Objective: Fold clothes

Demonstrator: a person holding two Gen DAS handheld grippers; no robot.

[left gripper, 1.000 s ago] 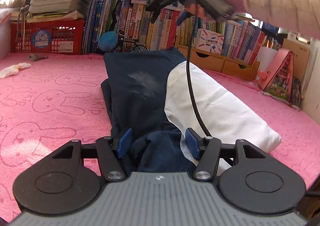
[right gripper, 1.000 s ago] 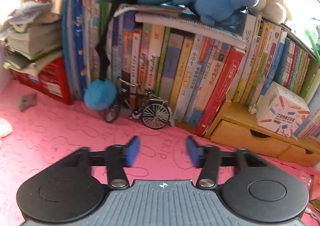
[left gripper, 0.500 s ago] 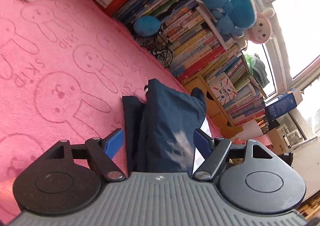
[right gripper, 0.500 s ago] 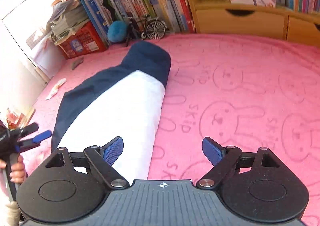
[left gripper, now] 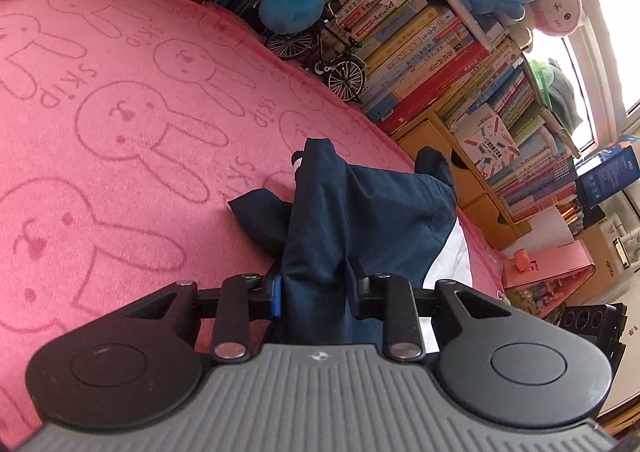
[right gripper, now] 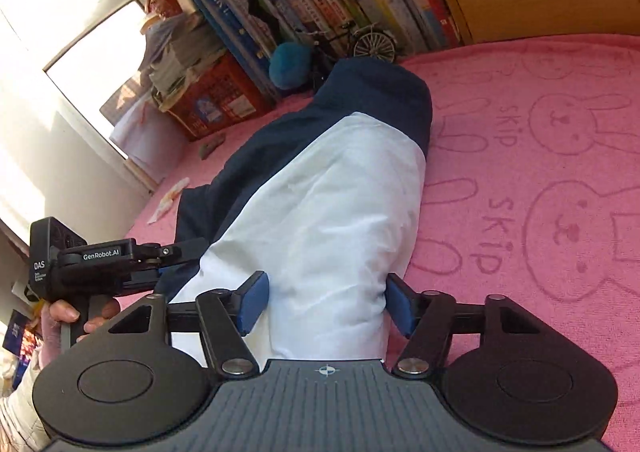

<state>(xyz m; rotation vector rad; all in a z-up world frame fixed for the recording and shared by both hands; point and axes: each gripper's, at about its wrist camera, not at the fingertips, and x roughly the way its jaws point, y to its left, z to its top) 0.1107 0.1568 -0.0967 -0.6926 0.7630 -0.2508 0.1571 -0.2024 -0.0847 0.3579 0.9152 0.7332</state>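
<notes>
Garment hem vanishes between the closing left hand-held gripper and right hand-held gripper, both pinching cloth.

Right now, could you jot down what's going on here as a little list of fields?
Surface: pink bunny-print blanket
Garment: navy and white garment, lying lengthwise
Left tongs: jaws just closed in, gripping navy cloth
Right tongs: jaws just closed in, white cloth bunched between the pads
Person: a hand holding the left tool
Background: books, toy bicycle
Stage: both tongs at the near end
</notes>
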